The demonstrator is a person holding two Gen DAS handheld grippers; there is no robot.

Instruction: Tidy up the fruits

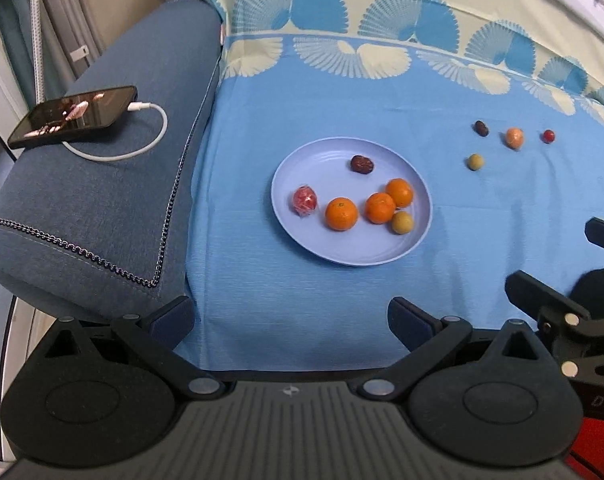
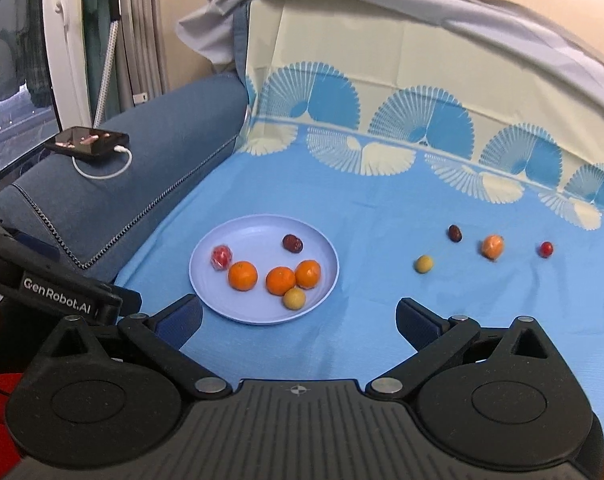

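A pale blue plate (image 1: 322,168) (image 2: 254,236) lies on the blue patterned cloth. It holds three oranges (image 1: 341,214) (image 2: 242,275), a red wrapped fruit (image 1: 304,200), a dark date (image 1: 362,164) and a small yellow fruit (image 1: 402,222). To the plate's right, loose on the cloth, are another date (image 2: 455,233), a wrapped orange fruit (image 2: 493,246), a small red fruit (image 2: 546,249) and a yellow one (image 2: 424,264). My left gripper (image 1: 290,316) hovers open in front of the plate, with nothing between its fingers. My right gripper (image 2: 298,314) is likewise open and empty, just right of the plate's near rim.
A dark phone (image 1: 74,116) (image 2: 88,142) with a white charging cable rests on the blue sofa arm (image 1: 102,200) to the left of the cloth. The cloth climbs the backrest behind the fruit. A window and a pole stand at far left.
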